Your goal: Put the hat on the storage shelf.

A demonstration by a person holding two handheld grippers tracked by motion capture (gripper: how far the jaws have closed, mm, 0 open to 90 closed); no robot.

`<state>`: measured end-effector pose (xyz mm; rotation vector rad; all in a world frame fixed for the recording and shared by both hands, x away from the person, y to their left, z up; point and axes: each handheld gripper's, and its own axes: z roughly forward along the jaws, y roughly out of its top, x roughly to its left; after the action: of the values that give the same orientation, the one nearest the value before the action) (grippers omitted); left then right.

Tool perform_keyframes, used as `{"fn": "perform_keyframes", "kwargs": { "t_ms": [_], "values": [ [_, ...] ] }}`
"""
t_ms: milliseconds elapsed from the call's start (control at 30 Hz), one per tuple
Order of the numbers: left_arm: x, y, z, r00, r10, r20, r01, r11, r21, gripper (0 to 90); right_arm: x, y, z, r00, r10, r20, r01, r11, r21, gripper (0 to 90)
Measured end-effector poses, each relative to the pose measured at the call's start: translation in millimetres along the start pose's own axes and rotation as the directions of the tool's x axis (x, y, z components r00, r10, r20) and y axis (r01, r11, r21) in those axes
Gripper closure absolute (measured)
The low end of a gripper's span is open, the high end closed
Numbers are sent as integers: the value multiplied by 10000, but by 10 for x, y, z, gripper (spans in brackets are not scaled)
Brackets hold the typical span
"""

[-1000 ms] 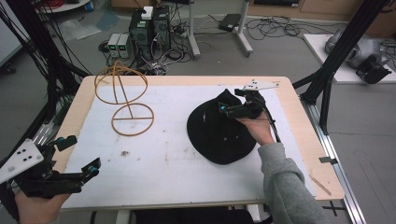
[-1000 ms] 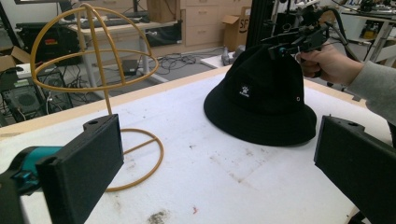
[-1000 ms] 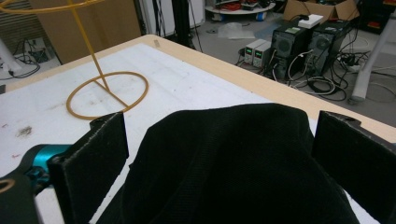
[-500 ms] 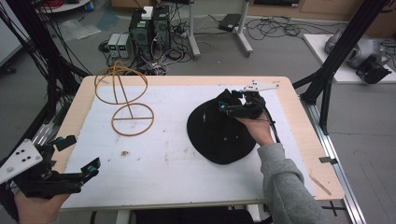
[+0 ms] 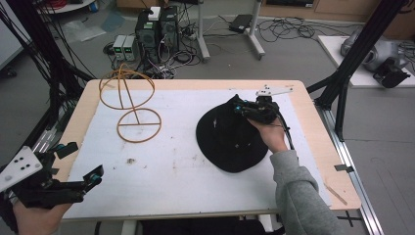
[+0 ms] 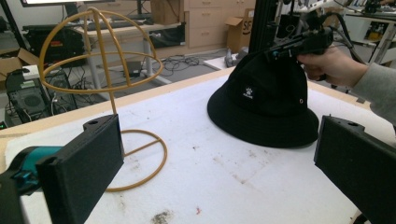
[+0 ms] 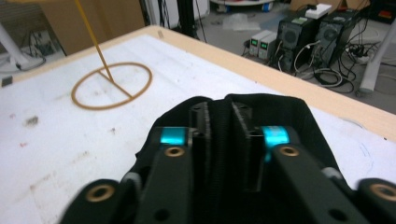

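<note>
Little shifts: your right hand-held gripper (image 5: pixel 243 108) stays clamped on the black hat's (image 5: pixel 230 142) crown, ready to lift toward the far-left wire stand (image 5: pixel 128 103); left hand-held gripper (image 5: pixel 78 164) waits, jaws apart.

The black bucket hat (image 5: pixel 230 137) lies on the right part of the white surface (image 5: pixel 171 161), brim down, with a small white logo on its side. Its far top is pinched and lifted a little. The wire hat stand (image 5: pixel 132 105) stands upright at far left, well apart.
</note>
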<state>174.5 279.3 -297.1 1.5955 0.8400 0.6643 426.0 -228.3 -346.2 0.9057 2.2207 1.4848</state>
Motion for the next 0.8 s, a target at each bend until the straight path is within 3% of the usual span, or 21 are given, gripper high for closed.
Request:
{"fn": "perform_keyframes", "kwargs": {
  "t_ms": [233, 800],
  "values": [
    [3, -2, 3, 10000, -2, 5, 2, 10000, 21, 17, 8, 5, -5, 9999, -101, 10, 101, 9997, 217, 859],
    [1, -1, 7, 10000, 13, 46, -13, 10000, 24, 17, 35, 82, -86, 9993, -205, 306, 201, 9997, 142, 859]
  ]
}}
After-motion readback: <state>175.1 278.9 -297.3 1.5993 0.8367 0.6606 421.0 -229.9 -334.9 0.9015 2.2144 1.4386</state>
